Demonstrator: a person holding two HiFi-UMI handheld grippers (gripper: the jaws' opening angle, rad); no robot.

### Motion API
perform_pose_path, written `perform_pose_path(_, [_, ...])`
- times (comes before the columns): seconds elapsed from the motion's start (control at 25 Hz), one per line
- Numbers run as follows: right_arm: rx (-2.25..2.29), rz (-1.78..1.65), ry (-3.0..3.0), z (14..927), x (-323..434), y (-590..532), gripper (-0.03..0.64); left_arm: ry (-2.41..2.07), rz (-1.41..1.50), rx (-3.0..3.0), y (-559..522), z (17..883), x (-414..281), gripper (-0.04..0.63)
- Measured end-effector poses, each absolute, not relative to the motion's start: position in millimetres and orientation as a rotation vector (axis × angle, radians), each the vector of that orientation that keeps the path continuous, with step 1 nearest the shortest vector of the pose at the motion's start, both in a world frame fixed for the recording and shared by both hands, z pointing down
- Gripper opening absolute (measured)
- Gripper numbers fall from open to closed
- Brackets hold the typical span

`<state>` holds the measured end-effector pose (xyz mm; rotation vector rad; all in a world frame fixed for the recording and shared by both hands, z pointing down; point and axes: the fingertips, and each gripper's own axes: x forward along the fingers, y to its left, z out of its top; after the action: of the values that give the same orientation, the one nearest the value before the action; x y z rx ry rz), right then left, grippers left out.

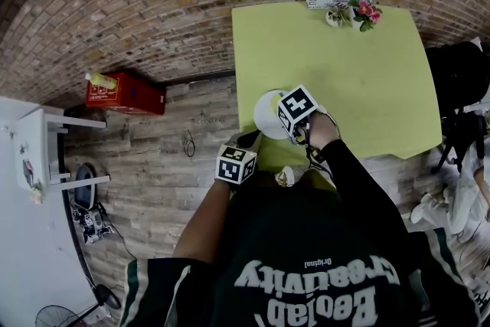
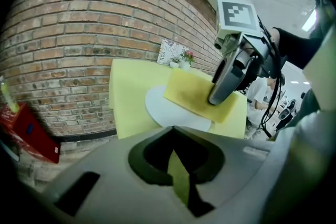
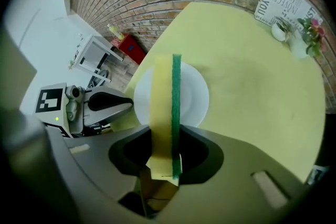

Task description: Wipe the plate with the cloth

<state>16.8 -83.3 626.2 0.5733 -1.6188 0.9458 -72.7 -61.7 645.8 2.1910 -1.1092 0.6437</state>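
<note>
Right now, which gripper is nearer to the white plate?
Right. The right gripper holds the cloth over the plate. The left gripper is off the plate, beside its rim, near the table edge.

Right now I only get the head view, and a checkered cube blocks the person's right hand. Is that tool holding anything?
Observer: Yes. The right gripper view shows the right gripper clamped on a yellow cloth with a green edge.
Visitor: Is it on the plate?
Observer: The left gripper view shows the cloth spread over part of the white plate. I can't confirm that they touch.
Visitor: And the other tool?
Observer: In the right gripper view, the left gripper points at the plate's rim from the side, clear of the cloth.
</note>
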Motion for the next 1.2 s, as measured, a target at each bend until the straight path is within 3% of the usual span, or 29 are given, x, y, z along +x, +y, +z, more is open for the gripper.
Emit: perform_pose_path(1.2, [0.751,1.031,-1.538,627.5,80.0,-91.0,0.138,-1.107,0.641,2.203,-60.6,645.6,-73.4,0.008])
